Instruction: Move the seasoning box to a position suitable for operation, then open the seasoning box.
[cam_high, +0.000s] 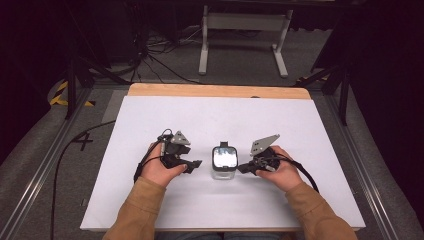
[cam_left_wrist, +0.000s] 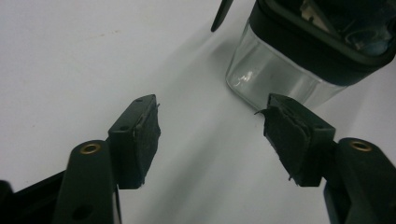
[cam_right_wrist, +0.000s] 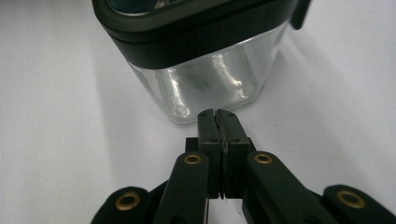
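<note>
The glass jar (cam_high: 223, 165) sits between the grippers. Left gripper (cam_high: 196, 164), at 9 o'clock, is wide open and empty; right gripper (cam_high: 243, 168), at 3 o'clock, is closed and empty. Square the left pads (cam_left_wrist: 144, 135) on the glass below the black lid (cam_high: 224, 156) before squeezing.

Person, seen from above: two forearms in tan long sleeves (cam_high: 145, 200), cuffs ending at the wrists.

Left hand-held gripper (cam_high: 192, 165): black body, grey three-cornered plate (cam_high: 180, 138) on top, black cable (cam_high: 65, 150) looping off the left side. Two black jaw arms, each with a brass-ringed rivet (cam_left_wrist: 90, 148); dark rubber pads (cam_left_wrist: 147, 135), the right pad frayed at its edge.

Right hand-held gripper (cam_high: 243, 168): same black build, grey three-cornered plate (cam_high: 264, 144) tilted up, black cable (cam_high: 306, 175) curving around the wrist. Linkage arms carry four brass-ringed rivets (cam_right_wrist: 192, 159).
</note>
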